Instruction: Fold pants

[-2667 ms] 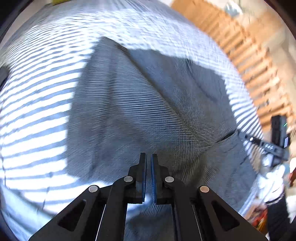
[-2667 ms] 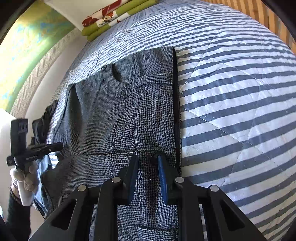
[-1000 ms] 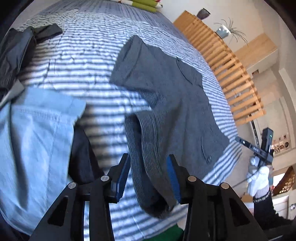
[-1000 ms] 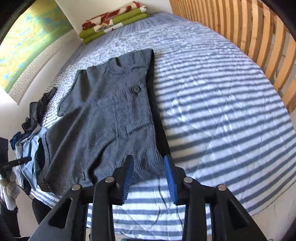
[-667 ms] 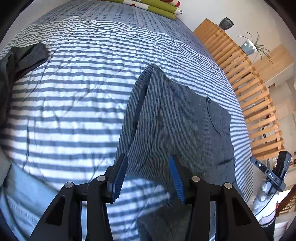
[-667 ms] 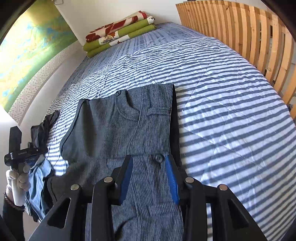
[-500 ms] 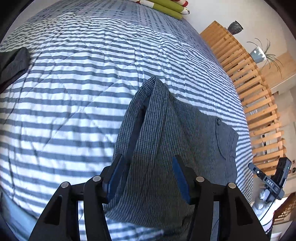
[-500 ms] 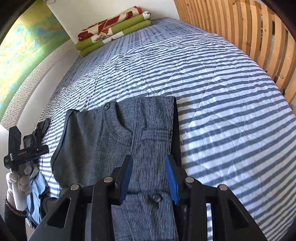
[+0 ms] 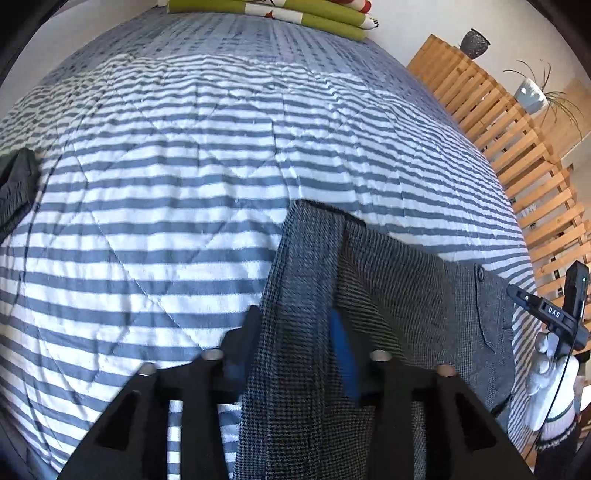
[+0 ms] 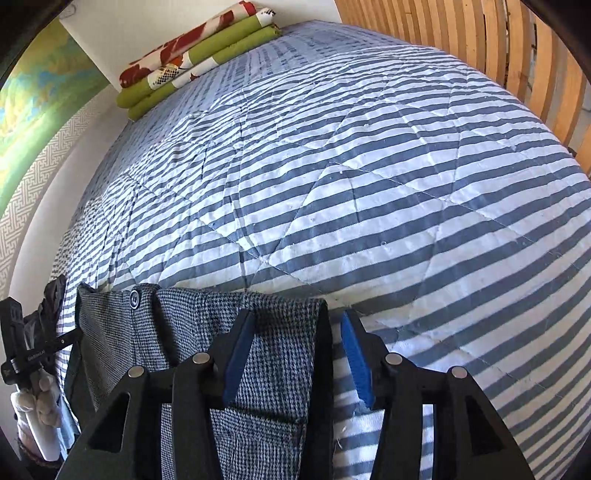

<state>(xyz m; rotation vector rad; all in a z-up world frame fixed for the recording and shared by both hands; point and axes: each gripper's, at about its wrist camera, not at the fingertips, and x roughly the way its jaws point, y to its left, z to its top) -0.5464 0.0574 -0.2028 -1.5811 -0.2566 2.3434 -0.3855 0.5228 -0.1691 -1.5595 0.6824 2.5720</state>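
A bed (image 10: 369,184) with a blue-and-white striped quilt carries grey houndstooth pants (image 9: 388,295) near its front edge, folded green-and-red bedding (image 10: 192,59) at the far end (against the wall), and dark clothing (image 9: 16,184) at one side.

A bed with a blue-and-white striped quilt (image 10: 369,184) fills the room, sunlit in patches. At its far end, folded green and red-patterned bedding (image 10: 195,55) lies against a white wall (image 10: 147,22). A wooden slatted railing (image 9: 517,147) runs along the right with a dark vase (image 9: 474,42) and potted plant (image 9: 535,94) beyond; a green-blue painted wall (image 10: 37,99) curves on the left.
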